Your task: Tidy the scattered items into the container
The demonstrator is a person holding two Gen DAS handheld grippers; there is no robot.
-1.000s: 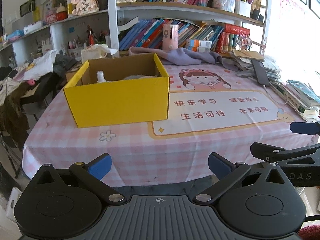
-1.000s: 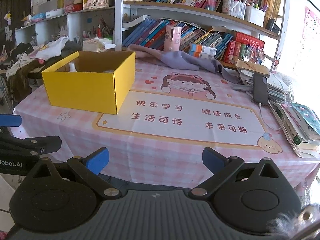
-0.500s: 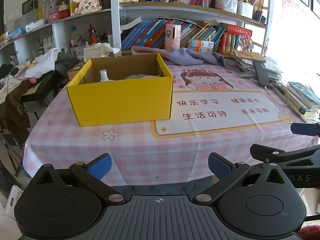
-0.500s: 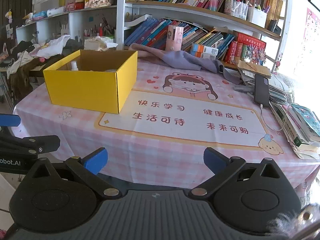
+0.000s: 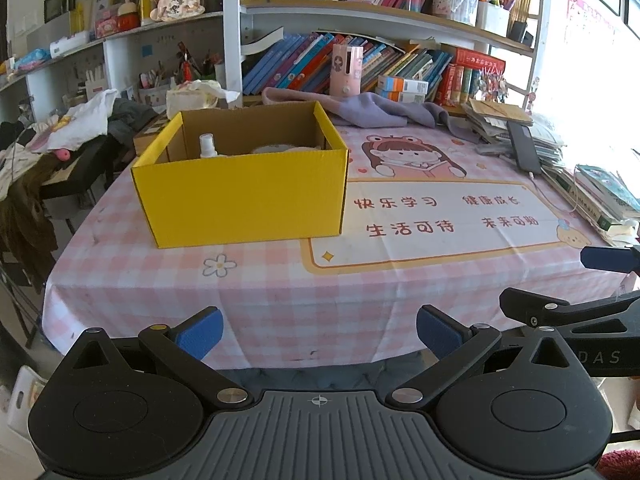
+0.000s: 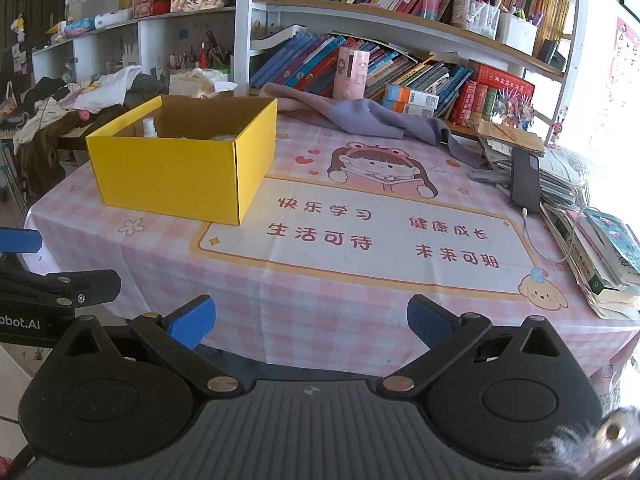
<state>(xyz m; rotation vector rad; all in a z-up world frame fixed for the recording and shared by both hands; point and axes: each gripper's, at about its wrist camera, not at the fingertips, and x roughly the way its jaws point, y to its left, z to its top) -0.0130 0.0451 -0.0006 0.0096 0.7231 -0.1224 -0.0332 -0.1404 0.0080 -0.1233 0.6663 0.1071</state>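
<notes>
The left gripper (image 5: 318, 330) is held spread wide with nothing between its blue pads (image 5: 200, 332), level with the near edge of the table (image 5: 280, 300) and short of it. The right gripper (image 6: 308, 322) is equally wide apart and empty, also in front of the table's near edge. Each shows in the other's view: the right gripper (image 5: 600, 280) at the right margin of the left view, the left gripper (image 6: 40, 280) at the left margin of the right view, so the two sit side by side, apart.

Beyond them a pink checked cloth (image 5: 260, 304) covers the table, with a printed mat (image 6: 360, 232) across its middle and right. The yellow box (image 5: 244, 196) stands upright and open on the left part of the cloth, its right corner just touching or overlapping the mat's left edge. Inside, a white spray bottle (image 5: 208, 146) stands near the left wall, and a pale rounded item (image 5: 276, 148) lies beside it; what it is cannot be made out over the rim.

Behind the box a purple cloth (image 6: 360, 116) lies by the shelf (image 6: 360, 20) of books. A phone (image 6: 524, 180) rests on a paper stack at the right, and more books (image 6: 608, 256) lie at the right edge.
</notes>
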